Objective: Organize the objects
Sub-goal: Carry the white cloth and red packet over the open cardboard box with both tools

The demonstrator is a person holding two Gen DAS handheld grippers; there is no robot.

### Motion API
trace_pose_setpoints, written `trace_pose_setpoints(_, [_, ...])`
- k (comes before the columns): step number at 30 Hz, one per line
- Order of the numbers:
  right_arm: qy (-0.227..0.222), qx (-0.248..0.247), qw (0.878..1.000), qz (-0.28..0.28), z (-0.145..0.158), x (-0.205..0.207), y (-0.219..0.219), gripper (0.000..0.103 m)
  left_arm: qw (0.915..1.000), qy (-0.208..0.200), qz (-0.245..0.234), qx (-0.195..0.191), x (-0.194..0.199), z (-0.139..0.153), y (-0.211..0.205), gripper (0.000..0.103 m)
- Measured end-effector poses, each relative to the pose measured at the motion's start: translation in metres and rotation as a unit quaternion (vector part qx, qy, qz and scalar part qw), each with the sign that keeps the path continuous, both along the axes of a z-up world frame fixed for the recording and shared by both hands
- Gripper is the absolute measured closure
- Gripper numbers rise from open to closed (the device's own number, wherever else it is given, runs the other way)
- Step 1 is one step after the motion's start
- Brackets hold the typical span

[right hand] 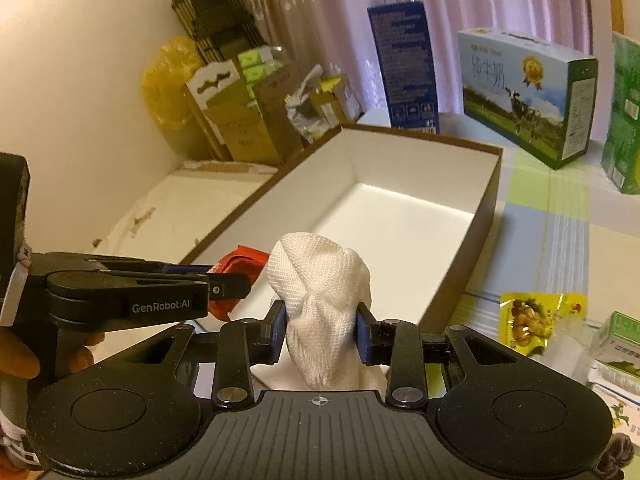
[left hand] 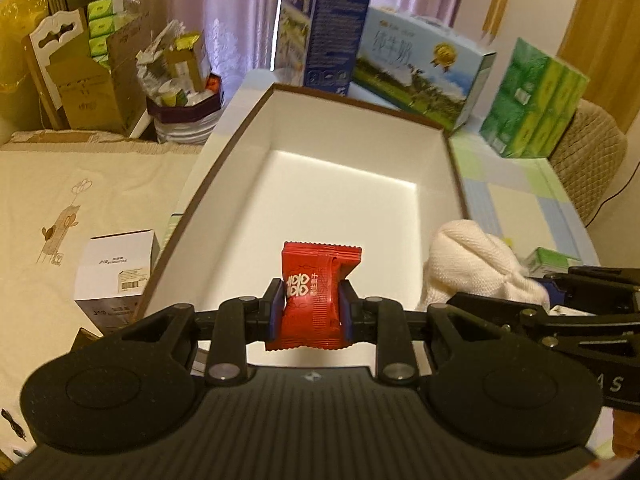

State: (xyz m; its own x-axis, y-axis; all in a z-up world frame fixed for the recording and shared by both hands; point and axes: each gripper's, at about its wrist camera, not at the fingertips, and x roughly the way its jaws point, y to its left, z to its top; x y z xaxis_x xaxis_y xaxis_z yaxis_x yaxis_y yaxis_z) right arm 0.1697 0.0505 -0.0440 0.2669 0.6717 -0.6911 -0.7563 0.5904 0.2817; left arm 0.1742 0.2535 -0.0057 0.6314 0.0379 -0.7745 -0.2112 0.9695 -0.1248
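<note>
1. The left tongs (left hand: 311, 312) are closed on a red candy packet (left hand: 316, 300), their blue pads pressing its two sides at mid-height; the packet stands upright with its crimped top edge uppermost, held above the near end of the box.
2. The right tongs (right hand: 321, 330) are clamped on a white knitted cloth (right hand: 320, 300), bunched into a rounded lump above the pads, with its lower part hanging down between them.
3. The two tools sit side by side: in the right wrist view the left tongs' arm reaches in from the left, with fingers of a hand (right hand: 24, 356) wrapped round its handle.
4. On the desk (right hand: 532, 216), just right of the right tongs, lies a yellow snack packet (right hand: 536, 320), and beyond it at the frame edge a small green-and-white carton (right hand: 618, 336).
5. Straight ahead of both tongs is the open box (left hand: 452, 168), brown outside and white inside; nothing is seen on the part of its floor that shows.
6. Left of the box, on a cream cloth, stands a small white carton (left hand: 116, 272).
7. Behind the box stand a tall blue carton (left hand: 324, 28), a milk carton case (left hand: 420, 76) printed with a meadow, and a green tissue pack (left hand: 532, 100).
8. Farthest off, cardboard boxes (left hand: 92, 80) and a pink curtain (left hand: 236, 8).
</note>
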Motion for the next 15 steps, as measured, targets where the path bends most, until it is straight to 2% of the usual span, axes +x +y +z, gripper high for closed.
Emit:
trace_pose_setpoints(10, [0.003, -0.046, 0.999, -0.007, -0.022, 0.017, 0.032, 0.071, 0.9992, 0.038, -0.015, -0.005, 0.027, -0.028, 0.019, 0.079])
trace_pose_setpoints(15, [0.006, -0.052, 0.999, -0.011, -0.028, 0.021, 0.042, 0.069, 0.9989, 0.04, -0.022, -0.008, 0.032, -0.031, 0.023, 0.077])
